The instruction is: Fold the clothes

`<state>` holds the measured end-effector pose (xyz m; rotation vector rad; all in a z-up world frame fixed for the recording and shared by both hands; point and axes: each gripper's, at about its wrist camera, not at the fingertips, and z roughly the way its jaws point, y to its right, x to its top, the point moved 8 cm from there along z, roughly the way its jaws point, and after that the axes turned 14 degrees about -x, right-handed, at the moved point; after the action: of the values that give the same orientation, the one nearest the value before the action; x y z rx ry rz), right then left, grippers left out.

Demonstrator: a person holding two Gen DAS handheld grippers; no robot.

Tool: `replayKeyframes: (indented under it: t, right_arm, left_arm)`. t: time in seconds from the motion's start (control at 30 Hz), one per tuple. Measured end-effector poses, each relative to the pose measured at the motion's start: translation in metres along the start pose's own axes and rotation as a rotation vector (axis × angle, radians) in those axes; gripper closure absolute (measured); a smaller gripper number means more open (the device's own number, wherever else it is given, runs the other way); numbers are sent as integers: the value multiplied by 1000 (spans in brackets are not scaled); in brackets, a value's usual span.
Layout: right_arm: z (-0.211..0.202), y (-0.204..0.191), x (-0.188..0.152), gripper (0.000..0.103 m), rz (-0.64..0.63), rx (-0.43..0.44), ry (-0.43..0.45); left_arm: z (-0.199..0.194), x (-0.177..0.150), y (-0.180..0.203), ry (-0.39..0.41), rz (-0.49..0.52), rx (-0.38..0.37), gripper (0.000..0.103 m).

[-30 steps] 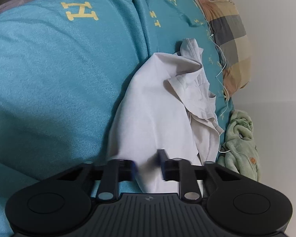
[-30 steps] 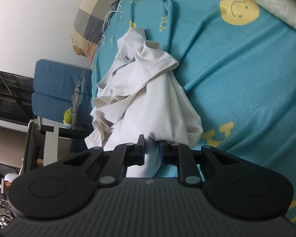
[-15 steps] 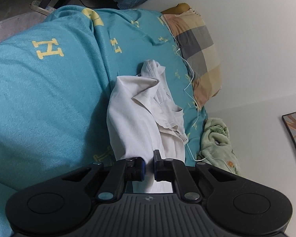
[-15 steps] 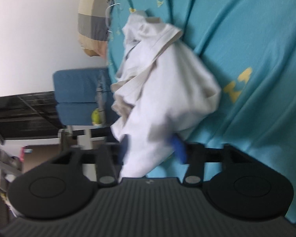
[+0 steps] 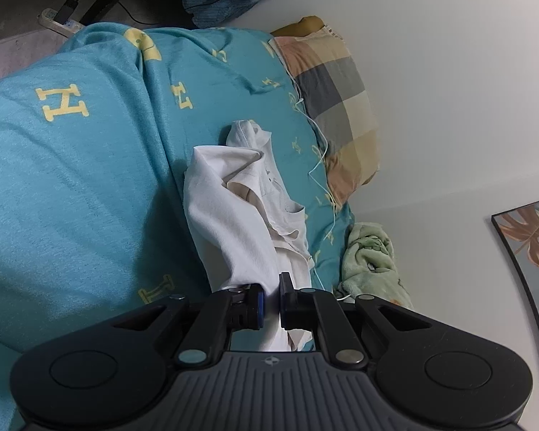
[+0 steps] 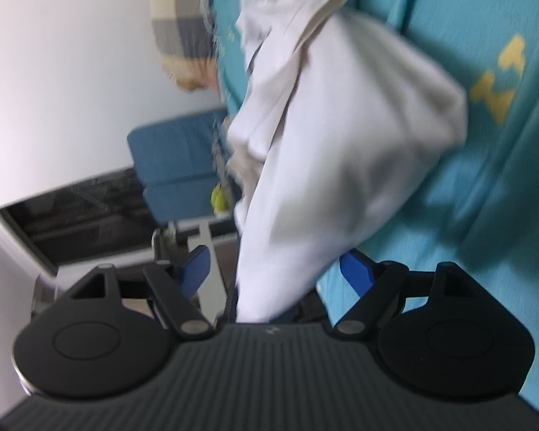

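A crumpled white garment (image 5: 233, 212) hangs bunched over the teal bedcover (image 5: 72, 179). My left gripper (image 5: 272, 303) is shut on the garment's near edge and holds it up. In the blurred right wrist view the same white garment (image 6: 327, 118) drapes down between the fingers of my right gripper (image 6: 276, 273), which is open wide; its blue pads (image 6: 355, 273) stand apart on either side of the cloth without pinching it.
A checked pillow (image 5: 334, 100) lies at the head of the bed by the white wall. A green fleece cloth (image 5: 370, 255) sits beside the bed edge. A blue chair (image 6: 172, 165) and a dark shelf (image 6: 82, 212) stand beyond the bed. A thin white cable (image 5: 319, 158) runs along the pillow.
My left gripper closed on the garment and pulled back and up with it. My right gripper opened, let go of the cloth and swung sideways.
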<state>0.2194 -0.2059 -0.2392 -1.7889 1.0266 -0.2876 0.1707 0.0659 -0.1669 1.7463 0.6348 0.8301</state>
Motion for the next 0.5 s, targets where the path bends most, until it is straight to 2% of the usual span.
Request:
replayKeyframes:
  t: [0.13,0.3,0.43,0.5]
  right_arm:
    - [-8,14,15,21,44,-51,70]
    - [-36,29,33,21,98,-76,226]
    - [-47,25,36,23,68,-61,269]
    - [-47,22,32,26,24,-84,273]
  left_arm:
    - [0,3,-1,6,-7,-9,95]
    - [-4,7,-3,20,-33,-20,95]
    - [-4,6,-3,16,-31,-13,95]
    - [-5,6,-4,18,-32,-6,95]
